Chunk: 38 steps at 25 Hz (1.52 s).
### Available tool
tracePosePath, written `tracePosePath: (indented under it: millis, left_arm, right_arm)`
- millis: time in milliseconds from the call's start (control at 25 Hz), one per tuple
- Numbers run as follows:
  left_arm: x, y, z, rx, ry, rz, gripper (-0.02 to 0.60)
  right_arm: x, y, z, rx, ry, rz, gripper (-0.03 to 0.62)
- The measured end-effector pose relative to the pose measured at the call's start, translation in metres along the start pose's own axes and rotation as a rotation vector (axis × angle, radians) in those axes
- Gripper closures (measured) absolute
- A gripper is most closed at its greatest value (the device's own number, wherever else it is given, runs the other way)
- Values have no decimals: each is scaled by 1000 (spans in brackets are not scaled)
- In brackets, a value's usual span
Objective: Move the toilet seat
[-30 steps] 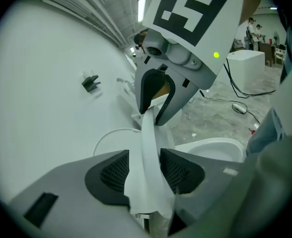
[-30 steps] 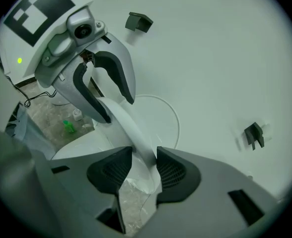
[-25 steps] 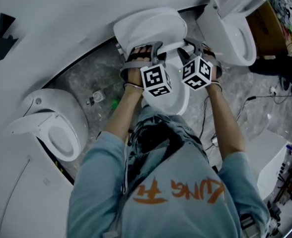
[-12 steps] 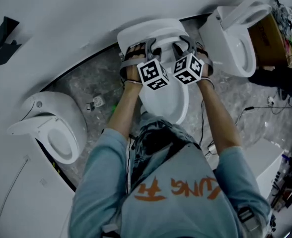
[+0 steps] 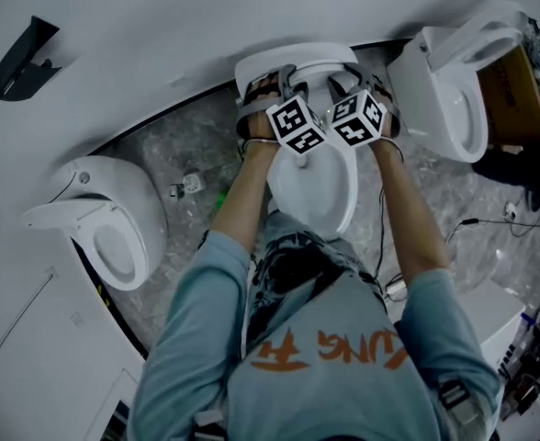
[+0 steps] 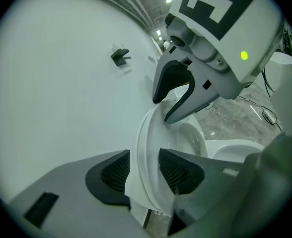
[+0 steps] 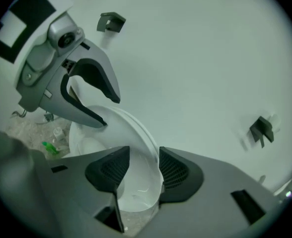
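Note:
The white toilet seat (image 5: 298, 62) of the middle toilet stands raised against the wall above its bowl (image 5: 318, 191). My left gripper (image 5: 275, 83) holds the seat's left part. The seat's edge (image 6: 145, 143) fills the gap between its pads, at my left gripper (image 6: 145, 170). My right gripper (image 5: 347, 81) sits close beside it on the right part. There the rim (image 7: 136, 190) lies between the pads of my right gripper (image 7: 138, 170), whose jaws are opening. Each gripper view shows the other gripper's fingers (image 6: 178, 95) (image 7: 89, 100) on the same seat.
A second toilet (image 5: 105, 228) stands at the left and a third (image 5: 454, 90) at the right. A black bracket (image 5: 22, 58) sticks out of the white wall. A cardboard box (image 5: 513, 85), floor cables (image 5: 477, 219) and a small green bottle (image 5: 220, 197) lie around.
Both grippers have swung the seat's edge up and closer to the wall. The two marker cubes now stand nearer each other.

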State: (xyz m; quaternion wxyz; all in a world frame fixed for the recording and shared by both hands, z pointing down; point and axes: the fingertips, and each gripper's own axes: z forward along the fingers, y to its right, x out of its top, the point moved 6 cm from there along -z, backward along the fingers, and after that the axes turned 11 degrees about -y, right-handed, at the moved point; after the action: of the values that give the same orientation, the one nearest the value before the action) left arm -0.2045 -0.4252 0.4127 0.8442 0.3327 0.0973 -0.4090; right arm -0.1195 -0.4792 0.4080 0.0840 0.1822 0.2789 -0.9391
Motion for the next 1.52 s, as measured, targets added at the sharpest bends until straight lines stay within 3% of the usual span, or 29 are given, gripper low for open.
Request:
tracePosePath:
  millis: [200,360,560,640,720,760,840,1120,1520]
  left_arm:
    - [5,4,-42,40,-3,-117,396]
    - [18,19,-109,80,91,-394,397]
    - [31,33,-185,164,249,-734,411]
    - [35,44,-213,209,314,-840,438]
    - [40,57,-243,282,388,-916,504]
    - [42,65,-256,321,417,-935,549]
    - [47,80,-275,377,440,-950,574]
    - [43,115,-311,421,450,-969,580]
    - [13,106,-348,535,426,-987,580]
  right_arm:
    - [-15,13,-47,75,171,245,420]
    - [-41,25,-104,117,313,431,499]
    - [-53,34,-167,165,497,556,596]
    - [-61,36,-193,194,567,597,597]
    - [-71,35,-219,237,628,621,597]
    - [-75,34,-231,260,656,622,597]
    - [-84,30,-252,306,703,601,597]
    - [-93,7,-276,375,719,482,597]
    - [-56,-11,-295,401,793,417,595]
